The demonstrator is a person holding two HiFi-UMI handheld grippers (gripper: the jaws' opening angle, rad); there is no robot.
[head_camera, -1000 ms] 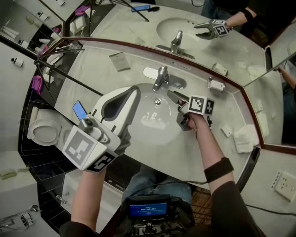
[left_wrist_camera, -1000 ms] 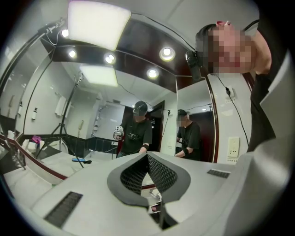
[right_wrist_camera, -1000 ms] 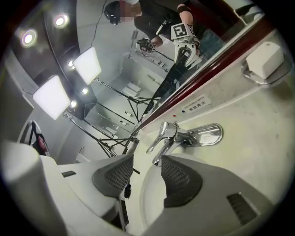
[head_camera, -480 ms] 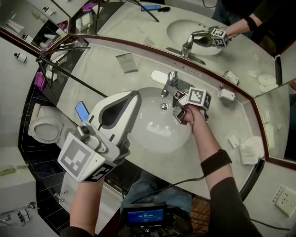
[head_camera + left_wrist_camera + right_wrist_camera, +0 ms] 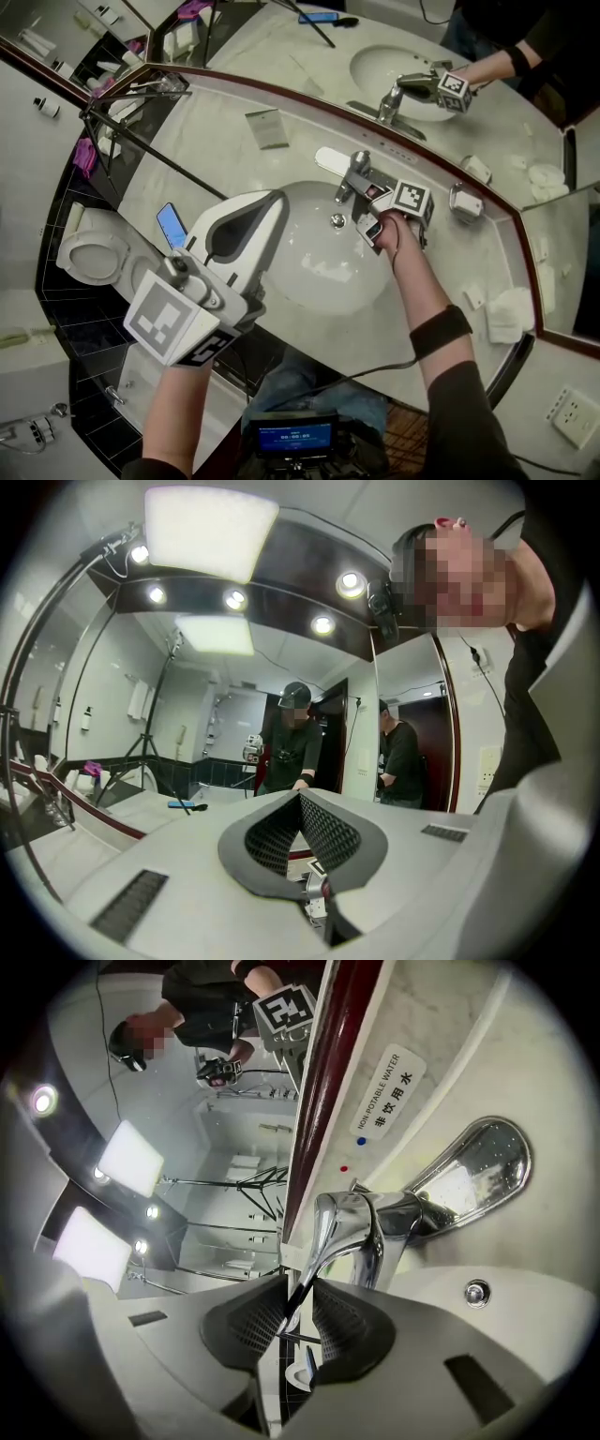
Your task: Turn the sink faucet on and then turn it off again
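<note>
The chrome faucet [image 5: 354, 172] stands at the back of the white sink [image 5: 314, 281]. Its lever [image 5: 345, 1227] reaches out over the basin toward me. My right gripper [image 5: 373, 194] is at the lever's end, and its jaws are closing with the lever tip between them. In the right gripper view the right gripper [image 5: 298, 1285] has both pads against the lever's sides. My left gripper [image 5: 275, 199] hovers over the sink's left rim, shut and holding nothing. The left gripper [image 5: 300, 796] points level at the mirror. I see no water running.
A chrome soap holder [image 5: 466, 202] sits right of the faucet, a white oval piece [image 5: 329, 157] left of it. A folded towel [image 5: 512, 314] lies far right, a blue phone [image 5: 170, 225] at the counter's left edge. The drain [image 5: 477, 1292] shows below the spout. The mirror backs the counter.
My right gripper moved from over the basin up to the faucet, rolled, and its jaws narrowed around the lever. The left gripper barely shifted.
</note>
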